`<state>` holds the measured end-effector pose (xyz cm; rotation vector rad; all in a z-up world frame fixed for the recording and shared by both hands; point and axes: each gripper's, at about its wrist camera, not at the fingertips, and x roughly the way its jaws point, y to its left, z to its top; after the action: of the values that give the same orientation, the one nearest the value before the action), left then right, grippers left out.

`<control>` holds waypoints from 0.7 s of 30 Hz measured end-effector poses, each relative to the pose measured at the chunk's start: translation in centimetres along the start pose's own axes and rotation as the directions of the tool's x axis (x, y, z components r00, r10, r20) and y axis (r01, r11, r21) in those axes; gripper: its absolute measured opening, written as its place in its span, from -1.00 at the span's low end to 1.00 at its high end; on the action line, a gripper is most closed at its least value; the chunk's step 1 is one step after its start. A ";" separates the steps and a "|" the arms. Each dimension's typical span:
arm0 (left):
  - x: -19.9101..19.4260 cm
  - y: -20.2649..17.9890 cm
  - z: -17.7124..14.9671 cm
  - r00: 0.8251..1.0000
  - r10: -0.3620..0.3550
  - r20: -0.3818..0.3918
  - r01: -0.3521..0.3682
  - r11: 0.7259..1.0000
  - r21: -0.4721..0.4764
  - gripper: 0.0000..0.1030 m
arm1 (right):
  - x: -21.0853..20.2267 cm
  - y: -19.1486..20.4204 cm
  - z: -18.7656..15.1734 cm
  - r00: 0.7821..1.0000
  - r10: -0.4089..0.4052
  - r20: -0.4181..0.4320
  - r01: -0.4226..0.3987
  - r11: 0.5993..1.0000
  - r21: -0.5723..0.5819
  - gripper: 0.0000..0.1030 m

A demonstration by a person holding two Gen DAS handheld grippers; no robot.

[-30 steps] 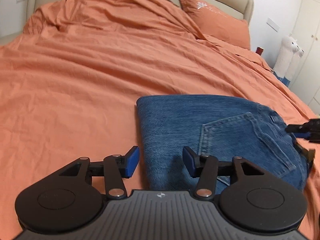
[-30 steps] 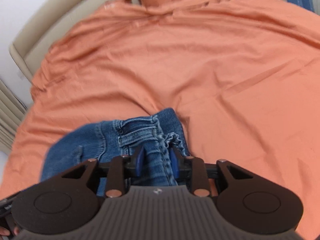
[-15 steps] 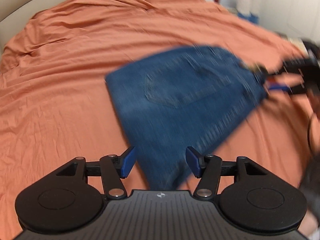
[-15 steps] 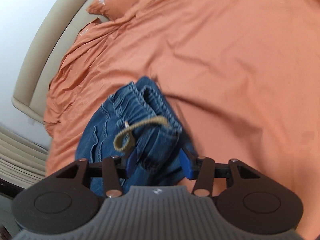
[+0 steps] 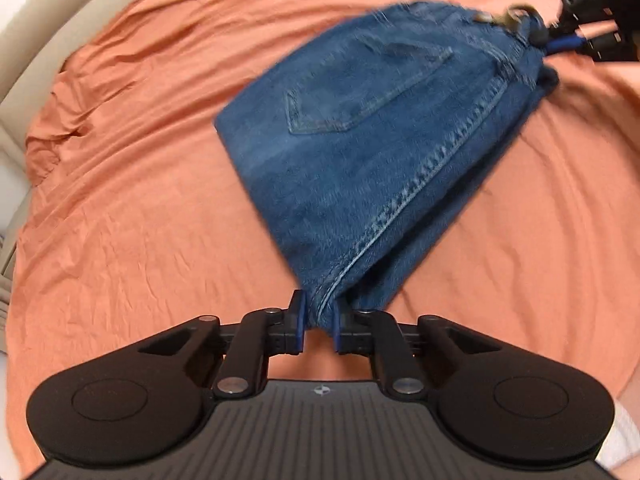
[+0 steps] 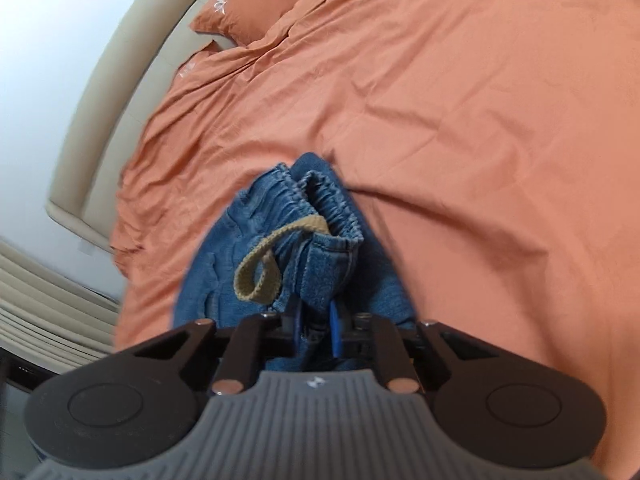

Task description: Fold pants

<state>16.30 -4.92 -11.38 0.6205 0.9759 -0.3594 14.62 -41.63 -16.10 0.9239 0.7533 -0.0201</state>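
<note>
Denim pants (image 5: 360,152), already folded into a compact bundle, hang stretched between the two grippers above the orange bed sheet (image 5: 120,200). Left gripper (image 5: 319,322) is closing, with the near corner of the bundle, at the stitched side seam, clamped between its blue pads. Right gripper (image 6: 315,330) is likewise closing, with the gathered waistband end pinched between its pads; a tan drawstring loop (image 6: 256,276) dangles just left of that grip. In the left wrist view the right gripper appears at the far right, so the long axis of the bundle runs from the near centre to the far right, from one gripper to the other. The back pocket (image 5: 360,92) faces up, nearer the right gripper than the left. The coming move most likely turns on this axis: both hands are at opposite ends of it, neither nearer than the other, so the bundle must be carried or lowered with both ends moving together. Uneven motion risks sagging or unfolding the layers. A pillow (image 6: 256,12) lies far off beside the headboard (image 6: 120,92), well apart from the pants.
</note>
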 end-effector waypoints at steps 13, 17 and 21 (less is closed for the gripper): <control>3.3 2.3 -0.7 0.978 -0.157 -0.134 0.133 0.976 -0.174 -0.74 | 1.9 -1.5 -0.8 0.991 -0.119 -0.068 0.117 0.993 -0.036 -0.89; 3.5 3.1 -1.6 0.964 -0.202 -0.173 0.153 0.953 -0.261 -0.94 | 1.8 -1.6 -0.8 0.989 -0.123 -0.077 0.121 0.992 -0.031 -0.88; 2.4 4.0 -2.3 0.975 -0.167 -0.144 0.117 0.945 -0.304 -0.87 | 1.1 -1.8 -1.0 0.984 -0.160 -0.084 0.158 0.987 -0.030 -1.00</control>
<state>18.21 -0.35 -13.11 0.3118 1.2145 -0.2843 14.27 -41.69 -18.39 0.8448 0.9048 -0.1124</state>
